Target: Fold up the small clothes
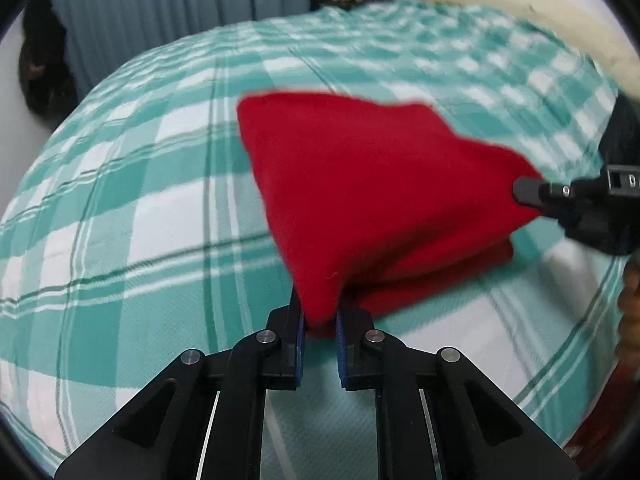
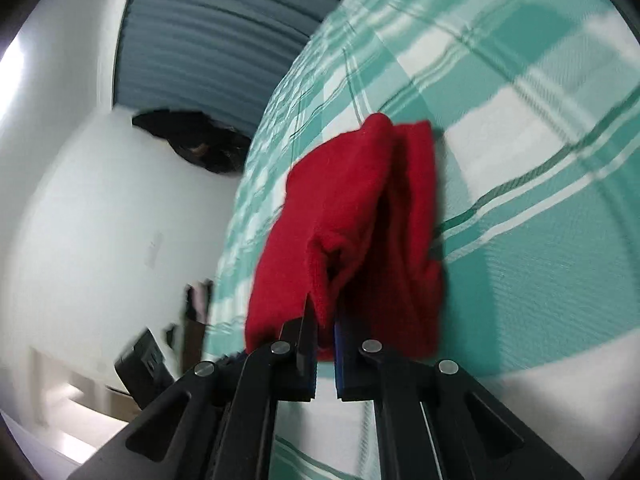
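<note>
Left gripper pinches near corner of red cloth. Right gripper pinches other corner. Cloth lifted partly off checked bed, near bed's middle. Looks folded once already, blurry. Still left: lay flat, finish fold.

No text, label, brand, number or sign can be read in either view. The red cloth, the green-and-white checked bedsheet and the black gripper parts bear no lettering that shows. A small pale patch on the white wall in the right wrist view is too blurred to tell whether it carries any writing.
</note>
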Tool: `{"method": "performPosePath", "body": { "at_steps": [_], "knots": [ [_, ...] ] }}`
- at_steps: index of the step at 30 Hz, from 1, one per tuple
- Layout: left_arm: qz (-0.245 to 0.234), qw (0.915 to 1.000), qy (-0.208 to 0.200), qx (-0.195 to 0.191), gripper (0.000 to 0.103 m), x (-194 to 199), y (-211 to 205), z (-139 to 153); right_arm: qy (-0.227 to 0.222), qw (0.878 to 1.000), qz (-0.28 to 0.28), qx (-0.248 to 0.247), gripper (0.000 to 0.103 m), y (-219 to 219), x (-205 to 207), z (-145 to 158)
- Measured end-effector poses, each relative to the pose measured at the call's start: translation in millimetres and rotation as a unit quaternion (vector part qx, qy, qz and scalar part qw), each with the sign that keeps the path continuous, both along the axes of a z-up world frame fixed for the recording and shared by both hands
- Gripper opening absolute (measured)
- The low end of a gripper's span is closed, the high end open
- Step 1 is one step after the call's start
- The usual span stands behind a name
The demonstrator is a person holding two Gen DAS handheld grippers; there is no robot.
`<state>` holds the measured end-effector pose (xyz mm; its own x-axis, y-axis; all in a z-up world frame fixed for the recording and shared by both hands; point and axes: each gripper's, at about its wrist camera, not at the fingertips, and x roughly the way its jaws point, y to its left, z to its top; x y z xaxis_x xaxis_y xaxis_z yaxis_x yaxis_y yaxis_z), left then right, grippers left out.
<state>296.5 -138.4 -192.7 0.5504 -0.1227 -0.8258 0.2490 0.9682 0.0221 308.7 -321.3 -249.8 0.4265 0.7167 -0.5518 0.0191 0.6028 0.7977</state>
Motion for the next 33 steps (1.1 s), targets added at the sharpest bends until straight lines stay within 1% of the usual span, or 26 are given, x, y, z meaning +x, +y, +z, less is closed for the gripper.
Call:
{"method": "performPosePath", "body": {
  "at_steps": [1, 2, 4, 6, 7, 10, 11, 13, 14, 15, 16, 17, 18, 20, 21, 22, 24, 25, 26, 27, 28, 29, 30, 31, 32, 33],
  "knots": [
    [0.003, 0.9997, 0.012, 0.02, 0.009, 0, 0, -11, 0.018, 1.0, 0.003, -0.02, 0.006, 1, 0, -10],
    [0.006, 0.9995, 0.022, 0.02, 0.014, 2, 2, -16, 0.048, 0.998, 0.005, -0.03, 0.006, 1, 2, -27],
    [0.019, 0.9994, 0.029, 0.001, 0.022, 1, 10, -14, 0.082, 0.997, -0.007, -0.01, 0.006, -2, 0, -54],
    [0.029, 0.9989, 0.036, -0.005, 0.048, -2, 15, -5, 0.073, 0.997, -0.014, -0.004, 0.007, -9, 1, -53],
    [0.033, 0.9987, 0.036, -0.012, 0.051, -7, 19, 0, 0.067, 0.998, -0.012, -0.007, 0.008, -9, 2, -50],
    [0.036, 0.9983, 0.011, -0.043, 0.053, -27, 35, 30, 0.061, 0.998, -0.009, -0.005, 0.031, -18, 5, -42],
    [0.041, 0.998, 0.0, -0.048, 0.053, -31, 39, 37, 0.063, 0.998, -0.014, -0.006, 0.048, -21, 5, -41],
    [0.05, 0.9967, -0.025, -0.058, 0.052, -37, 45, 53, 0.061, 0.997, -0.032, -0.023, 0.051, -35, 5, -33],
    [0.055, 0.9955, -0.041, -0.065, 0.049, -37, 47, 64, 0.059, 0.997, -0.04, -0.032, 0.051, -44, 3, -29],
    [0.055, 0.995, -0.048, -0.068, 0.038, -34, 46, 67, 0.055, 0.996, -0.049, -0.042, 0.05, -51, 3, -23],
    [0.053, 0.9944, -0.053, -0.074, 0.032, -28, 44, 70, 0.044, 0.995, -0.062, -0.064, 0.049, -60, 6, -14],
    [0.047, 0.9941, -0.055, -0.081, 0.025, -19, 38, 70, 0.03, 0.994, -0.068, -0.076, 0.043, -62, 8, -4],
    [0.042, 0.9944, -0.053, -0.082, 0.018, -9, 31, 68, 0.0, 0.994, -0.068, -0.088, 0.035, -62, 14, 11],
    [0.03, 0.9956, -0.047, -0.075, 0.01, 13, 9, 51, -0.038, 0.995, -0.044, -0.082, 0.034, -48, 25, 31],
    [0.027, 0.9961, -0.041, -0.073, 0.01, 19, 2, 43, -0.064, 0.995, -0.02, -0.07, 0.034, -35, 32, 41],
    [0.022, 0.997, -0.023, -0.071, 0.009, 29, -9, 25, -0.093, 0.994, 0.006, -0.059, 0.034, -20, 38, 48],
    [0.014, 0.9985, 0.003, -0.053, 0.007, 36, -22, -1, -0.125, 0.99, 0.05, -0.039, 0.034, 8, 47, 42],
    [0.01, 0.9991, 0.006, -0.04, 0.005, 36, -28, -13, -0.121, 0.99, 0.061, -0.04, 0.033, 15, 51, 32],
    [0.005, 0.9996, -0.002, -0.028, 0.004, 33, -33, -20, -0.098, 0.991, 0.073, -0.061, 0.032, 23, 56, 12],
    [0.002, 0.9997, -0.009, -0.023, 0.004, 30, -35, -20, -0.042, 0.988, 0.096, -0.116, 0.015, 29, 62, -23],
    [-0.002, 0.9997, -0.007, -0.022, 0.004, 28, -36, -19, -0.013, 0.984, 0.115, -0.138, 0.001, 29, 64, -43],
    [-0.004, 0.9997, -0.009, -0.023, 0.004, 26, -36, -17, -0.011, 0.984, 0.116, -0.135, 0.0, 23, 63, -47],
    [-0.005, 0.9997, -0.012, -0.022, 0.004, 25, -35, -16, -0.015, 0.988, 0.107, -0.115, 0.001, 12, 64, -41],
    [-0.006, 0.9996, -0.014, -0.022, 0.004, 24, -34, -16, -0.018, 0.989, 0.099, -0.112, 0.002, 6, 68, -32],
    [-0.004, 0.9996, -0.014, -0.025, 0.004, 23, -33, -17, -0.031, 0.989, 0.087, -0.114, 0.01, 1, 74, -19],
    [-0.003, 0.9996, -0.014, -0.026, 0.004, 24, -33, -17, -0.054, 0.989, 0.077, -0.117, 0.011, -2, 80, -5]
  ]
}}
